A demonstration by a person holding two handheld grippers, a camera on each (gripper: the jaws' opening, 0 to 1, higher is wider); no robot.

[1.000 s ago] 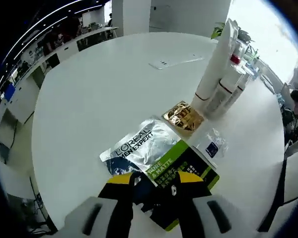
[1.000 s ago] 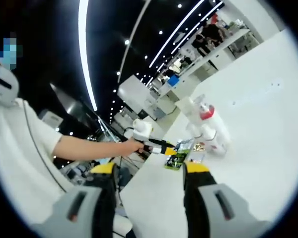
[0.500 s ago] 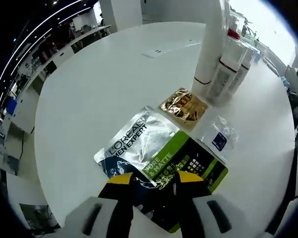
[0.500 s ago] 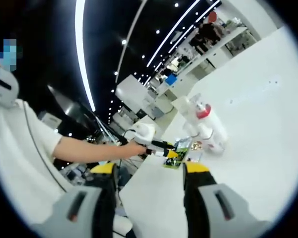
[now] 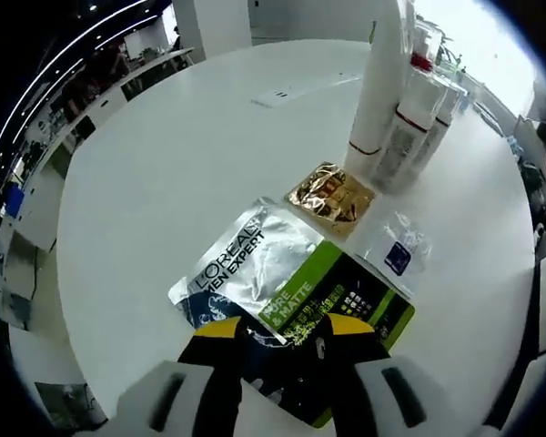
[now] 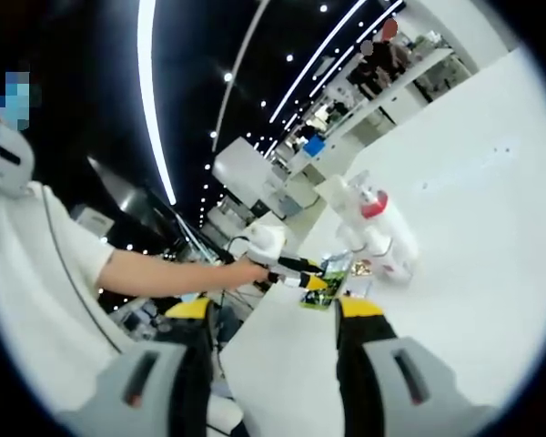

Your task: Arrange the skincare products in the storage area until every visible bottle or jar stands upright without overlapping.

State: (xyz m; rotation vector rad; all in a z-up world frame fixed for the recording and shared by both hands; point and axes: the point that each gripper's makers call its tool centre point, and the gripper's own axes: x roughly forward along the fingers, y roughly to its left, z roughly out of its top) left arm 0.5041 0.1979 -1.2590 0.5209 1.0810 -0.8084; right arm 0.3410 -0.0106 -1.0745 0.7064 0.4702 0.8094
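Observation:
A silver, green and black L'Oreal sachet [image 5: 282,284] lies flat on the round white table [image 5: 164,164]. My left gripper [image 5: 284,326] is open, its yellow-tipped jaws straddling the sachet's near end. Beyond it lie a gold sachet [image 5: 330,196] and a small clear sachet with a blue label [image 5: 397,255]. A tall white tube [image 5: 375,86] and white bottles with red bands [image 5: 411,118] stand upright together behind them. My right gripper [image 6: 275,309] is open and holds nothing. Far ahead of it, the bottles [image 6: 380,229] stand beside the left gripper [image 6: 298,269] and the green sachet [image 6: 322,291].
A flat white power strip [image 5: 278,94] lies on the far part of the table. A person's bare arm [image 6: 164,273] and white sleeve reach in from the left of the right gripper view. Desks and ceiling lights fill the room behind.
The left gripper's camera has edged forward over the L'Oreal sachet, so the sachets and bottles sit a little closer. The right gripper view has barely shifted.

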